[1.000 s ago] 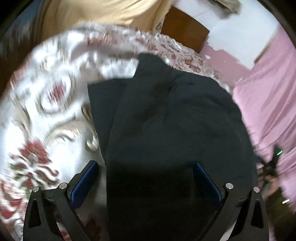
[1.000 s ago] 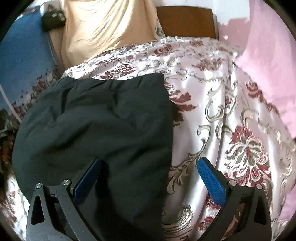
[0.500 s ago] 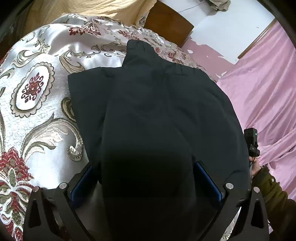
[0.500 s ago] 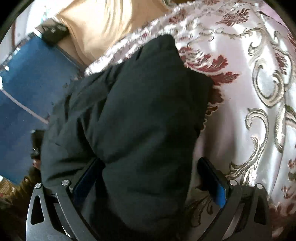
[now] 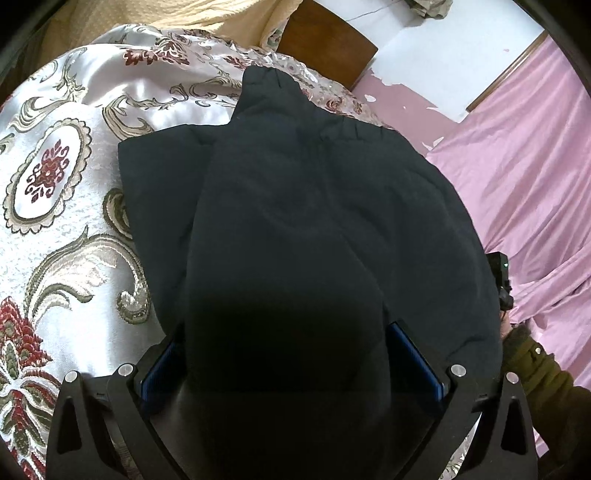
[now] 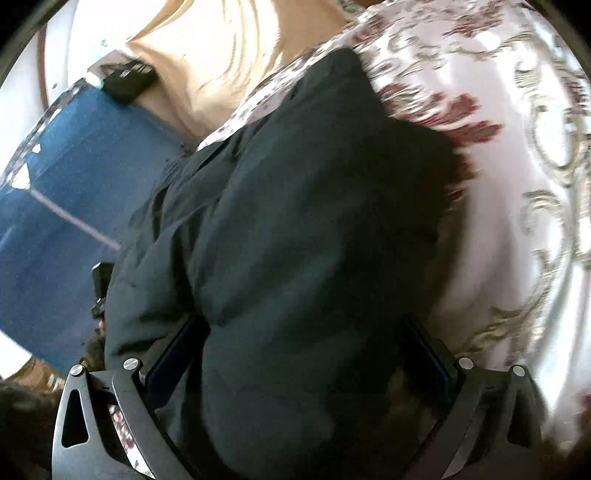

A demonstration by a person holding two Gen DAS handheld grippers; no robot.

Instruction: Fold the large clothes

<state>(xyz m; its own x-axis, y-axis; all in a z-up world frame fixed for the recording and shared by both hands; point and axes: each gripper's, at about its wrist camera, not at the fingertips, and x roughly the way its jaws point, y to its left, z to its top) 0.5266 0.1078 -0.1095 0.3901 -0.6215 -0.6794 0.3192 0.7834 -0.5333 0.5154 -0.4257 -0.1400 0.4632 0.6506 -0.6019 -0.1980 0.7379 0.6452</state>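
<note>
We see a large dark garment (image 5: 303, 229) lying on a bed, spread over a shiny bedspread (image 5: 66, 206) patterned with red flowers and grey-gold scrolls. One layer of the garment lies flat on the spread, and a second, bulkier layer is doubled over it, so a flat dark panel sticks out on the left side in the left wrist view. A narrow end of the cloth points away from us toward the head of the bed.

The near end of the garment rises up between the fingers of the left gripper (image 5: 288, 373). Its blue pads (image 5: 417, 362) sit wide apart with a thick bundle of cloth filling the gap and touching both, yet we cannot tell whether they are pressing in on it or just standing around it.

In the right wrist view, which is somewhat blurred, the same garment (image 6: 295, 229) bulges up between the fingers of the right gripper (image 6: 299, 358). Here too the cloth fills the wide gap, and we cannot tell whether it is gripped.

Beyond the garment lie a yellow blanket (image 5: 177, 18), a brown wooden headboard (image 5: 328, 44) and a white wall with peeling pink paint (image 5: 406, 99). A pink curtain (image 5: 524, 158) hangs to the right. At the right edge of the left wrist view an olive sleeve (image 5: 543, 376) shows beside the garment. A blue surface (image 6: 62, 199) fills the left of the right wrist view.
</note>
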